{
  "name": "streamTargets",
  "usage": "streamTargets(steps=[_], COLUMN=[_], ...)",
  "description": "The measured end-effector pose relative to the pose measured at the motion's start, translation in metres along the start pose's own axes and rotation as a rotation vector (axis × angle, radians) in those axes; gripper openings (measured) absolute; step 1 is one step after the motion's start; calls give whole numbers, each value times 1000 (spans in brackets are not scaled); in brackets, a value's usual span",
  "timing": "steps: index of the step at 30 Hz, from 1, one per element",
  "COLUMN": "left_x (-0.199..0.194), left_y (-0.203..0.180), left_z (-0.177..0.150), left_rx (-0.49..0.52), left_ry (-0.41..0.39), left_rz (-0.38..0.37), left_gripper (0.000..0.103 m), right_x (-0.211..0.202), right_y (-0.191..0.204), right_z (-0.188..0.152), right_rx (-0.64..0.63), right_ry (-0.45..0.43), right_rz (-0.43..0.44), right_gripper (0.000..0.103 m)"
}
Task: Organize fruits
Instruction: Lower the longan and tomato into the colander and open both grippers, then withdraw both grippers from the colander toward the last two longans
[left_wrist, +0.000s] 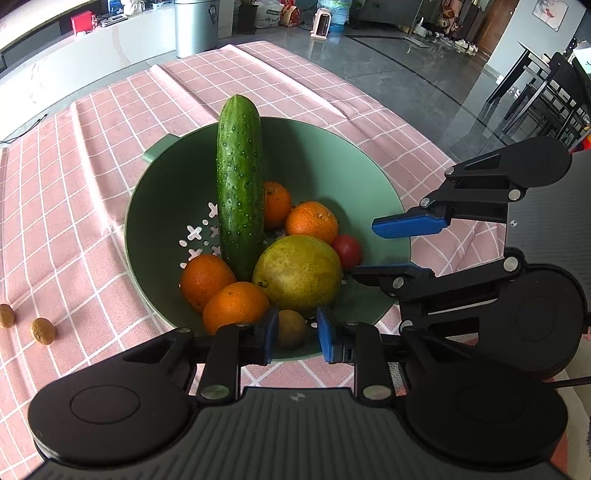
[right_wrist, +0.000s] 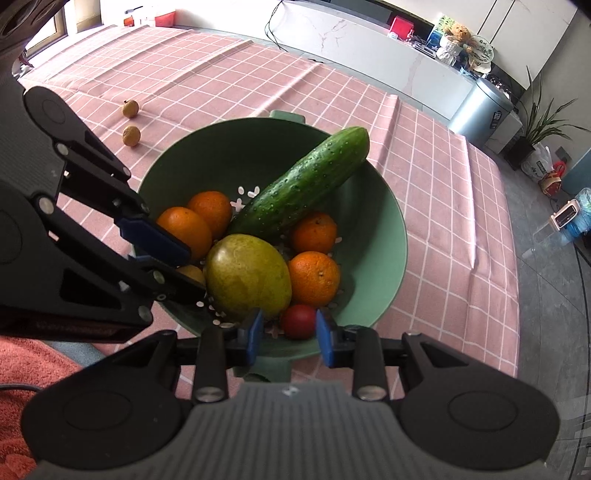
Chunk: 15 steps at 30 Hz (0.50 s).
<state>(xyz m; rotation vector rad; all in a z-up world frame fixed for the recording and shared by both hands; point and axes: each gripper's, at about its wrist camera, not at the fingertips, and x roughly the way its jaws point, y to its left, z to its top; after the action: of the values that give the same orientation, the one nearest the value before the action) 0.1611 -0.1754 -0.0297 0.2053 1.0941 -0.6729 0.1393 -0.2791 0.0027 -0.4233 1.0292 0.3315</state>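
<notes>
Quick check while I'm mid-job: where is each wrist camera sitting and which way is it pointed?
Left wrist: above the colander's near rim, facing forward over cucumber and pear; own left gripper open, right gripper entering from the right.
Right wrist: opposite rim, facing the tomato; own right gripper open, left gripper at left.
Shared: colander, fruit, pink tablecloth.

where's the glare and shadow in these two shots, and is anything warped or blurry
Left wrist view: fisheye bends the room edges; daylight glares off the dark floor, the green colander is shaded inside, and the cucumber and oranges stay sharp. Right wrist view: the pink checked tablecloth lines curve, the far end by the window is washed out, and the left gripper shades the colander's near-left side.
</notes>
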Motion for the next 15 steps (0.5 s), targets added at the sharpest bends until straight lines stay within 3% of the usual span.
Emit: streamTargets(steps=[6,15], left_x=[-16,-66], left_y=[0,12], left_z=[-1,-8], left_rx=[-1,-34], left_ry=[-24,-148], left_rz=[17,68], left_gripper=[51,51], right_x=[-11,-39], right_y=[2,6], right_z=[-1,-1], right_rx=[11,99], right_ry=[-15,-100], right_rz=[-25,-112], right_gripper=[36,55])
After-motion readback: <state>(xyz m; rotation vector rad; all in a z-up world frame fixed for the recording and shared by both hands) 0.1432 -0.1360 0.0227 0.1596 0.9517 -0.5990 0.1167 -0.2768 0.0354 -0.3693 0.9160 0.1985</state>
